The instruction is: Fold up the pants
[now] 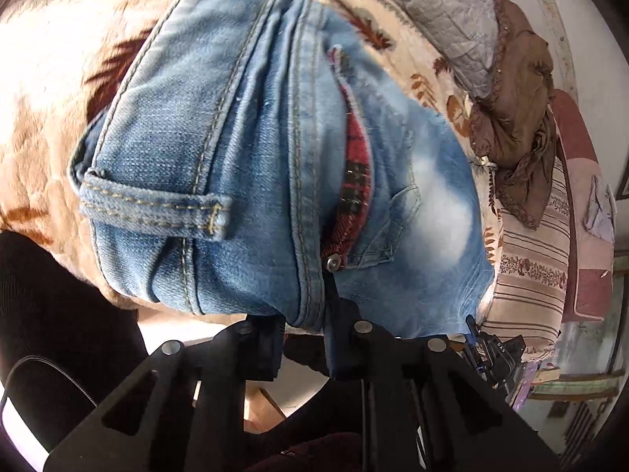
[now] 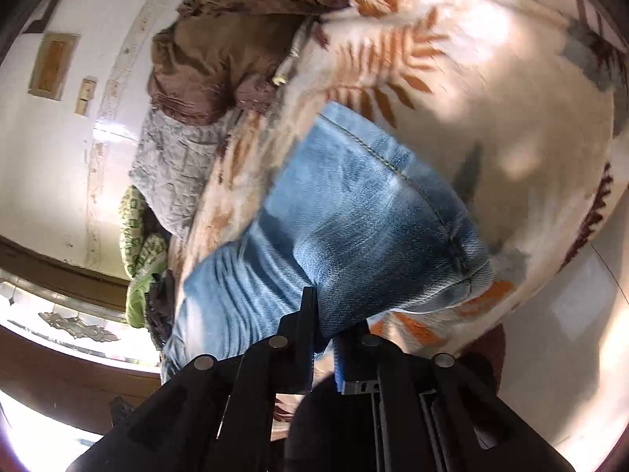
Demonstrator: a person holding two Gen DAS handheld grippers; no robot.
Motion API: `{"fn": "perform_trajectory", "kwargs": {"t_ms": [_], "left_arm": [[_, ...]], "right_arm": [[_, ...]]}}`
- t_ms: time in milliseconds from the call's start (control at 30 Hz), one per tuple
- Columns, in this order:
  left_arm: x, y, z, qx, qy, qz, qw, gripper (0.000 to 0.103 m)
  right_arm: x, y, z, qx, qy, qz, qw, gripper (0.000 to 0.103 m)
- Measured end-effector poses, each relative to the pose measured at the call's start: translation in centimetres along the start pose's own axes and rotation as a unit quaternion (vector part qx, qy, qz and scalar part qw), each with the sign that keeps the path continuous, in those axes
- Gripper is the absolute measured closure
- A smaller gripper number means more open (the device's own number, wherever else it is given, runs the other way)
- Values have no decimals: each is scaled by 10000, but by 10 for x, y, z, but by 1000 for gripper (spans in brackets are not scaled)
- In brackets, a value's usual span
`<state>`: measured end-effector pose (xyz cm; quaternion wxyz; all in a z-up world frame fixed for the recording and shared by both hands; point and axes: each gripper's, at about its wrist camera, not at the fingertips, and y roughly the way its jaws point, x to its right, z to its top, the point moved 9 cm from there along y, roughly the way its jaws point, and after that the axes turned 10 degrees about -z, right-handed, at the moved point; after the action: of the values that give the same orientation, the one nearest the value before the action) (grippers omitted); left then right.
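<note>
Light blue jeans [image 1: 236, 149] lie on a cream blanket with leaf print [image 1: 47, 78]. In the left wrist view I see their waistband end, a belt loop [image 1: 153, 206], a rivet and red plaid lining [image 1: 355, 169]. My left gripper [image 1: 304, 326] is shut on the waistband edge. In the right wrist view the jeans [image 2: 354, 216] show a leg with a hem seam, blurred. My right gripper [image 2: 324, 314] is shut on the denim edge. The other gripper [image 1: 493, 350] peeks in at the left view's lower right.
A brown cloth [image 1: 519, 126] and a grey quilted cover [image 1: 444, 11] are heaped at the bed's far side; both show in the right wrist view [image 2: 220, 51]. A striped floral sheet [image 1: 526, 267] hangs at the bed edge. A green patterned pillow [image 2: 137, 236] lies by the white wall.
</note>
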<state>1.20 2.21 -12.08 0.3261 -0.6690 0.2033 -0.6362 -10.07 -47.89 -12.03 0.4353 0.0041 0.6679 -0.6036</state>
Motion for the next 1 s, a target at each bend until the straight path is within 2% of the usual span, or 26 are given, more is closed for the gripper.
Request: {"fn": "perform_trajectory", "kwargs": {"t_ms": [67,133,200,233,267,333,367,400,433,467,533,633,700,733,767,800,867,933,967,1000], "left_arm": [[3,-6,-5,-124,12,-345,9993,88],[16,-26,-11,-246,547,-530,9968,87],[34,-51,-21,-468,1222,-815,9880,83],[40,-67,-21,-415,1413,-928,9847,83],[43,-83,-15,-220,1573,-873,9834,80],[45,-111,9,310,1810,-457,9819,61],[41,-121,25,587,1831,-182,9812,43],[38,-126,41,804,1810,-9,9802,35],[34,-125,57,910,1723,85,9808,34],[29,-120,72,886,1590,140,9832,34],[12,-101,101,730,1169,231,9902,34],[-8,-68,120,345,737,163,9965,34],[-6,-51,118,67,599,-134,9981,37],[0,-46,114,-1,564,-339,9978,41],[12,-48,109,30,733,-444,9963,63],[25,-54,106,126,1047,-424,9935,86],[43,-63,104,383,1522,-201,9874,89],[42,-61,105,454,1717,116,9840,89],[36,-55,106,424,1705,317,9839,89],[26,-47,108,352,1632,512,9846,89]], "right_arm": [[6,-11,2,91,194,185,9996,90],[11,-33,11,382,149,126,9991,88],[15,-55,27,712,36,-88,9974,87],[14,-63,35,819,-50,-116,9966,88],[13,-69,43,958,-118,-233,9951,86],[11,-84,64,1384,-222,-658,9879,76],[8,-90,75,1543,-210,-571,9861,70],[3,-92,85,1643,-200,-476,9851,67],[-1,-87,93,1583,-276,-507,9857,56],[-11,-76,97,1421,-475,-558,9871,51],[-34,-51,103,1213,-918,-507,9871,51],[-47,-12,109,1023,-1200,-819,9841,51],[-50,13,110,746,-1469,-1174,9793,51],[-55,20,107,694,-1649,-1217,9763,67],[-65,21,105,701,-1903,-1182,9721,92],[-76,14,108,894,-2094,-1201,9663,92],[-96,-12,122,1437,-2060,-888,9639,92],[-96,-25,139,1696,-1620,-547,9706,92],[-90,-17,145,1619,-1557,-668,9722,92],[-81,-2,149,1494,-1571,-975,9713,92]]}}
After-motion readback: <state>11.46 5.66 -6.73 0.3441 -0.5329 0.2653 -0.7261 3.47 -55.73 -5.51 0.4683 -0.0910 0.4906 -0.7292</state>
